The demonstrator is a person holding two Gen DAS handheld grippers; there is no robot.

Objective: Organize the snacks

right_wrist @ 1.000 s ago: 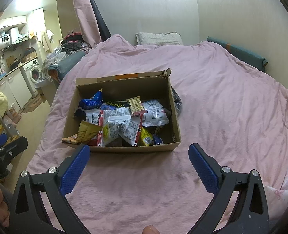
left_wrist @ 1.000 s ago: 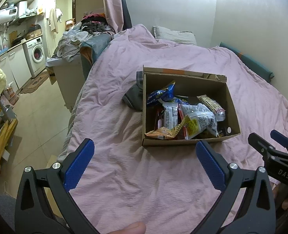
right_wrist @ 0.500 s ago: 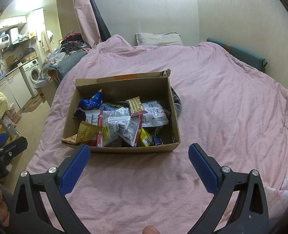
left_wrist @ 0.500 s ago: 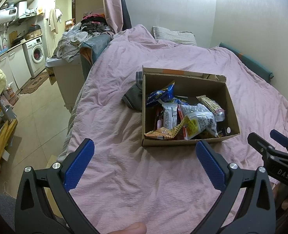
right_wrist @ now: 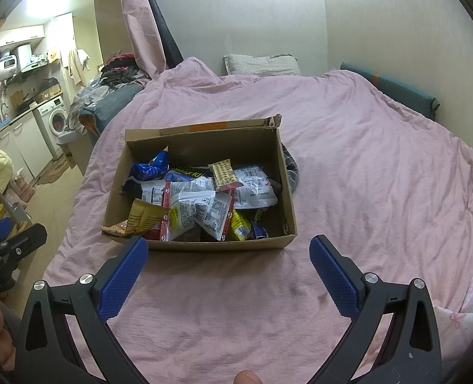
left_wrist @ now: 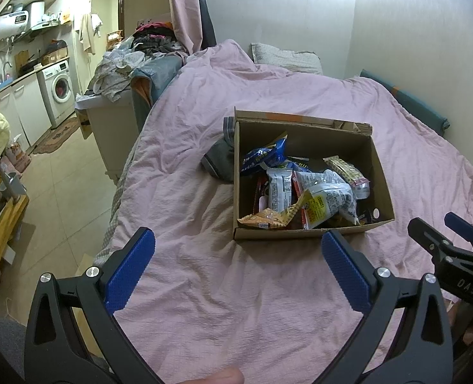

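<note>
An open cardboard box (left_wrist: 377,166) (right_wrist: 287,198) sits on the pink bedspread and holds several snack packets: a blue bag (left_wrist: 263,156) (right_wrist: 150,169), white packets (left_wrist: 329,192) (right_wrist: 201,204) and an orange-brown packet (left_wrist: 268,219) (right_wrist: 140,220) hanging over the near edge. My left gripper (left_wrist: 236,246) is open and empty, above the bed just short of the box. My right gripper (right_wrist: 228,252) is open and empty, close to the box's near wall. The right gripper also shows in the left wrist view (left_wrist: 444,236), and the left gripper in the right wrist view (right_wrist: 9,233).
A dark grey cloth (left_wrist: 220,160) lies against the box's far-left side. A pillow (right_wrist: 262,64) lies at the head of the bed, a teal cushion (right_wrist: 393,89) along the wall. Left of the bed are a clothes pile (left_wrist: 124,64), a washing machine (left_wrist: 60,89) and tiled floor.
</note>
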